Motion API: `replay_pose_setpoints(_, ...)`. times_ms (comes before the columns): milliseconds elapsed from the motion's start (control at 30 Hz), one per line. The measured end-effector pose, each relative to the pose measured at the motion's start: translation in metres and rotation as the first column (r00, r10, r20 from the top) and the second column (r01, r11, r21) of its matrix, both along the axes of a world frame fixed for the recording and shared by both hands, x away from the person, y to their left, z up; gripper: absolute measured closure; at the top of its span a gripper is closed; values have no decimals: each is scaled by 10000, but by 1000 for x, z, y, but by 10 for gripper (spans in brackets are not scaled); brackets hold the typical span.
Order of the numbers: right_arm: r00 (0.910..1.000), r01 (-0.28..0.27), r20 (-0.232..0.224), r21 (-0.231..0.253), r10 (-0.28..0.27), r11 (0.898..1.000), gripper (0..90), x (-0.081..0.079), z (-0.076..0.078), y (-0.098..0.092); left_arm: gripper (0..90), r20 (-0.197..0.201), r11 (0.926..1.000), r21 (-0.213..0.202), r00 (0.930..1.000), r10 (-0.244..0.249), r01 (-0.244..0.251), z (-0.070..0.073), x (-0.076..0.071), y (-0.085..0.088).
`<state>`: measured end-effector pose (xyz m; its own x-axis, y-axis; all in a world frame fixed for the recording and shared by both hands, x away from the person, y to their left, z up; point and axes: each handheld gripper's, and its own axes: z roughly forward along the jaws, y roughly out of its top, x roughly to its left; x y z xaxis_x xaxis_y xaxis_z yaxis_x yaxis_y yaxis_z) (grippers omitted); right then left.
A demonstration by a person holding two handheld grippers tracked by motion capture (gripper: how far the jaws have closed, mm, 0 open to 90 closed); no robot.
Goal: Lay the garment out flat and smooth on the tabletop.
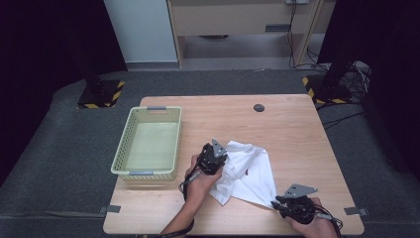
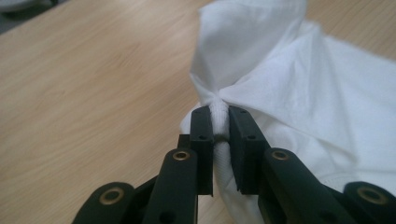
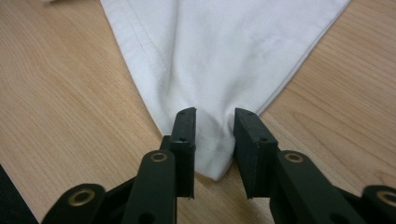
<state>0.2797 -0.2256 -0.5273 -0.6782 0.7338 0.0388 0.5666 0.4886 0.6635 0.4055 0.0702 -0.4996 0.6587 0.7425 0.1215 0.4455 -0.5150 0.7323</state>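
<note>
- Pale wooden surface (image 1: 297,134), dark carpet around it — a cream basket (image 1: 148,144) sits at its left side
- White garment (image 1: 250,173) lies crumpled near the front edge
- Left hand-held gripper (image 2: 219,126) is clamped on a bunched fold of it
- Right hand-held gripper (image 3: 212,130) straddles a pointed corner — jaws not quite pressing it

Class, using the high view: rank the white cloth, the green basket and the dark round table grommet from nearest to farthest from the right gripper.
1. white cloth, its corner between the right gripper jaws.
2. dark round table grommet, far edge.
3. green basket, left side.
</note>
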Motion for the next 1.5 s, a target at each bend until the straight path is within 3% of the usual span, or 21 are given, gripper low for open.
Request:
replay_pose_setpoints(133, 9999, -106, 27, -244, 106, 9996, 801, -1, 2, 4, 806, -463, 9998, -137, 9989, -123, 117, -9, 1, -1)
replay_pose_setpoints(267, 10000, -61, -8, -585, 61, 9983, 816, -1, 4, 1, 805, -444, 9981, 121, 9972, -594, 600, -12, -5, -16)
replay_pose_setpoints(400, 9994, 348, -45, -792, -353, 9963, 811, 0, 5, -12, 799, -491, 9941, 278, 9934, -1037, 1052, -17, -12, -37)
replay_pose_setpoints(500, 9977, 673, 46, -786, -672, 9946, 764, 2, 5, -22, 759, -431, 9924, 326, 9921, -1175, 1189, -19, -14, -47)
replay_pose_setpoints(667, 9953, 675, 739, -559, -633, 9962, 607, 4, 17, -20, 562, -392, 9940, 78, 9933, -1086, 1090, -14, -18, -44)
replay_pose_setpoints(833, 9935, 473, 1052, -308, -438, 9984, 570, 13, 27, -12, 477, -222, 9948, -420, 9954, -934, 924, -1, -23, -33)
replay_pose_setpoints(933, 9938, 205, 1095, -272, -174, 9994, 567, 19, 30, -3, 451, -208, 9927, -931, 9967, -788, 766, 8, -25, -26)
replay_pose_setpoints(1100, 9916, -319, 1251, -127, 333, 9994, 557, 28, 37, 13, 441, -71, 9901, -1256, 9979, -642, 628, 20, -27, -19)
replay_pose_setpoints(1300, 9884, -659, 1354, -228, 684, 9976, 526, 47, 42, 33, 450, -141, 9908, -1239, 9983, -562, 541, 21, -15, -26)
replay_pose_setpoints(1500, 9810, -1114, 1558, -377, 1159, 9931, 438, 63, 45, 57, 439, -225, 9919, -1188, 9985, -491, 461, 25, 3, -40)
